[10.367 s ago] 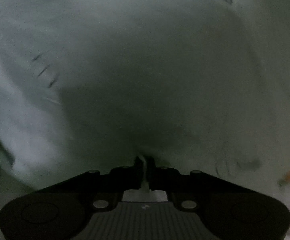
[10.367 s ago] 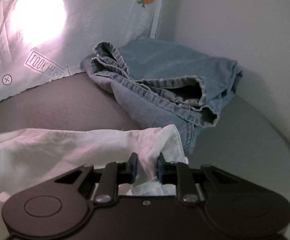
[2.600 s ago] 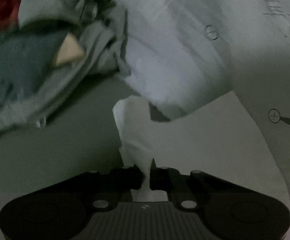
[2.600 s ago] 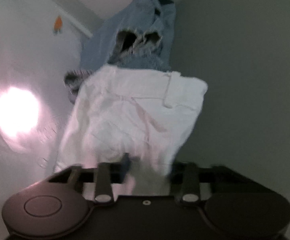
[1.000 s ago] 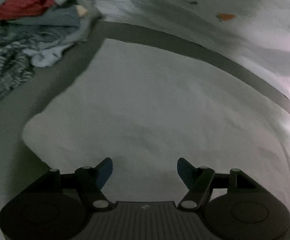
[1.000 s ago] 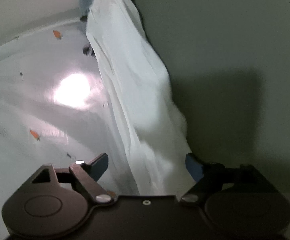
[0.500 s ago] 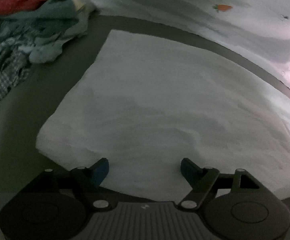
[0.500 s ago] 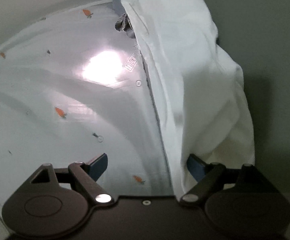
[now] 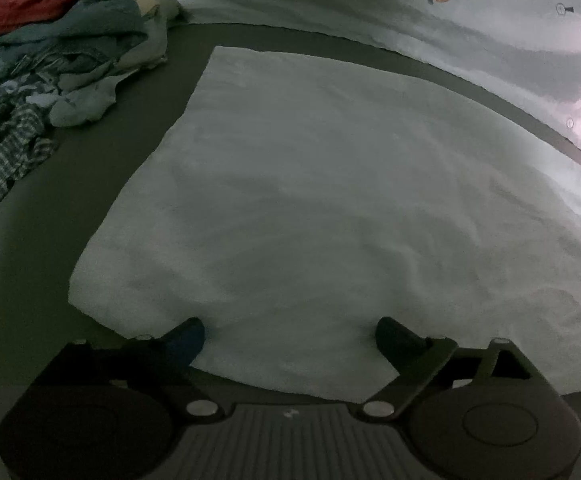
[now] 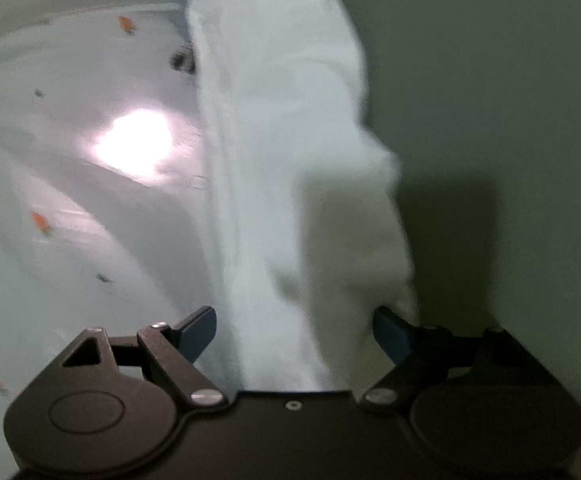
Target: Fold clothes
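On the grey counter [image 9: 70,208] the white garment [image 9: 330,200] is lying flat, clothes pile [image 9: 30,52] at ten o'clock, left gripper [image 9: 290,340] fingers opening wide over its edge, right gripper [image 10: 294,328] fingers wide, gripping nothing.

One white garment [image 9: 330,200] is counted, spread flat on one grey surface [image 9: 42,248]. One heap of mixed clothes [image 9: 42,48] is listed. One carrot-printed sheet [image 9: 470,28] is recorded. Two grippers are counted: left gripper [image 9: 290,338], right gripper [image 10: 294,330].
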`<action>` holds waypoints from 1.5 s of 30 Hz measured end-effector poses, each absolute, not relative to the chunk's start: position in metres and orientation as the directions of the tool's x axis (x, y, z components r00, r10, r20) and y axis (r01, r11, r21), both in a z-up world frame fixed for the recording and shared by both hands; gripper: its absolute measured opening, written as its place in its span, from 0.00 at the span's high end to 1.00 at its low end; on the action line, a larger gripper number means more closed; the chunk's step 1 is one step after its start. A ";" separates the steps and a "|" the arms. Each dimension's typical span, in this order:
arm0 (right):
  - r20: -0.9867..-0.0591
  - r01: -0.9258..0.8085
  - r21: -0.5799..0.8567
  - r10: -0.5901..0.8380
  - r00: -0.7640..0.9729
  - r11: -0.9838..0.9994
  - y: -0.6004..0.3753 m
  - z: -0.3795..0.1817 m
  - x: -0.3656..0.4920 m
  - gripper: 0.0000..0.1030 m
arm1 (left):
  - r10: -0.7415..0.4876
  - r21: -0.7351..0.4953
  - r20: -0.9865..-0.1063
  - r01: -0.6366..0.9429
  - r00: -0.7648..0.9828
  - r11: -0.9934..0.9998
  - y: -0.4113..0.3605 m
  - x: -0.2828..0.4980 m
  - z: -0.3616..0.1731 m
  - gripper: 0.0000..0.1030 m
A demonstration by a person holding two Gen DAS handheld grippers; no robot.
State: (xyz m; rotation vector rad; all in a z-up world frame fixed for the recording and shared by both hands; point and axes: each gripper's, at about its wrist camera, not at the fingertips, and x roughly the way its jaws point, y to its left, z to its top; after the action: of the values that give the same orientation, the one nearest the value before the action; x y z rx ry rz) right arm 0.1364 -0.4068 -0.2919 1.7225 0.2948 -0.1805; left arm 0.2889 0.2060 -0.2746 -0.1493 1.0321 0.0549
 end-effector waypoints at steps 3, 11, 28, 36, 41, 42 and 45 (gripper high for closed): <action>-0.064 0.076 0.965 0.057 0.996 -0.250 -0.410 -0.288 0.136 0.16 | -0.031 -0.104 -0.859 -0.116 0.511 0.988 0.207 0.291 -0.275 0.07; -0.281 0.291 0.942 0.081 0.956 -0.168 -0.411 -0.303 0.123 0.22 | -0.027 -0.094 -0.862 -0.107 0.507 0.990 0.203 0.292 -0.276 0.02; -0.383 0.366 0.919 -0.117 0.916 -0.147 -0.407 -0.287 0.096 0.40 | -0.016 -0.088 -0.867 -0.122 0.497 0.989 0.201 0.295 -0.278 0.00; -0.489 0.470 0.872 -0.196 0.850 -0.137 -0.431 -0.291 0.047 0.35 | 0.012 -0.076 -0.874 -0.161 0.486 0.984 0.198 0.298 -0.276 0.00; -0.490 0.503 0.861 -0.144 0.860 0.074 -0.420 -0.259 0.067 0.35 | -0.009 -0.113 -0.884 -0.195 0.468 0.974 0.205 0.302 -0.272 0.00; -0.499 0.517 0.843 -0.141 0.855 0.152 -0.415 -0.250 0.074 0.36 | -0.023 -0.136 -0.883 -0.207 0.468 0.969 0.208 0.302 -0.270 0.00; -0.531 0.537 0.677 -0.172 0.830 0.502 -0.386 -0.209 0.106 0.36 | -0.066 -0.214 -0.867 -0.250 0.494 0.944 0.222 0.296 -0.261 0.00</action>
State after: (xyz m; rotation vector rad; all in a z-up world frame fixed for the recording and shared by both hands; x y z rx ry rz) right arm 0.1059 -0.3858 -0.2093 0.9552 0.4270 -0.4440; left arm 0.2955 0.2218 -0.2606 -0.3320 1.0534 0.1139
